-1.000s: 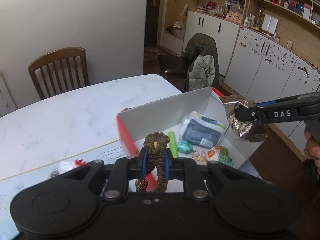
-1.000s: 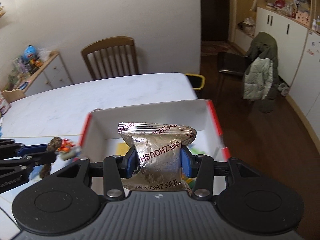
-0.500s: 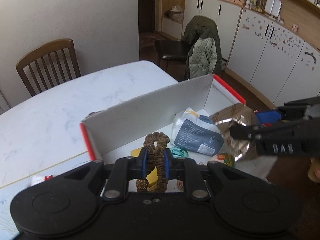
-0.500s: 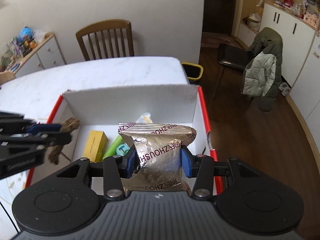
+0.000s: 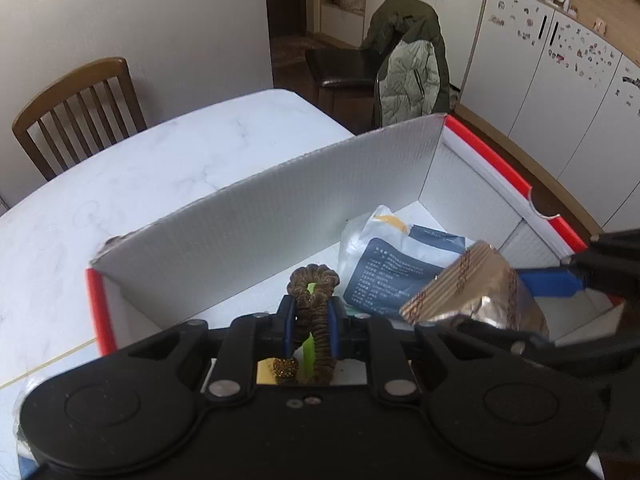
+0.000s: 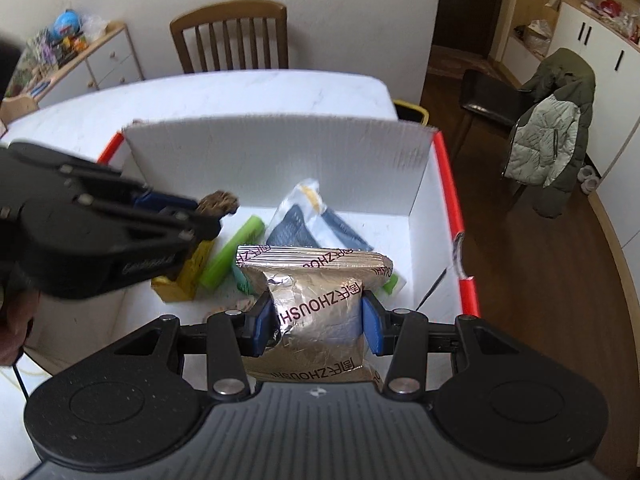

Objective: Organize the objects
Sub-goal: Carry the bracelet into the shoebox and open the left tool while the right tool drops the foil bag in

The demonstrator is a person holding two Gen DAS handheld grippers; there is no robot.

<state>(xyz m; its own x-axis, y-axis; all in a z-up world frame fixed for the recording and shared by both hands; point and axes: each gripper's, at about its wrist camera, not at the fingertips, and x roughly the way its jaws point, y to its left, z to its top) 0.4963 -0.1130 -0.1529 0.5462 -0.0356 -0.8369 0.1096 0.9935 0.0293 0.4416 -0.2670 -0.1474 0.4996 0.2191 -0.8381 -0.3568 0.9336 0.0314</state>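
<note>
A white cardboard box point(image 5: 280, 216) point(image 6: 280, 152) with red edges stands on the marble table. My left gripper point(image 5: 312, 320) point(image 6: 192, 216) is shut on a brown braided hair tie point(image 5: 316, 312) point(image 6: 218, 202) and hovers over the box's left half. My right gripper point(image 6: 318, 320) point(image 5: 560, 280) is shut on a silver foil snack bag point(image 6: 316, 300) point(image 5: 476, 300), held over the box's right half. Inside the box lie a blue-and-white pouch point(image 5: 400, 256) point(image 6: 308, 220), a green tube point(image 6: 234, 256) and a yellow packet point(image 6: 188, 276).
A wooden chair point(image 5: 76, 112) point(image 6: 230, 36) stands at the table's point(image 5: 140, 168) far side. A black chair draped with a green jacket point(image 5: 408, 64) point(image 6: 552, 128) stands on the floor to the right. White cabinets point(image 5: 560, 80) line the right wall. A hand point(image 6: 16, 328) holds the left gripper.
Both grippers have moved forward and down over the box with their loads still held. The left gripper has come from the table side to above the box interior.
</note>
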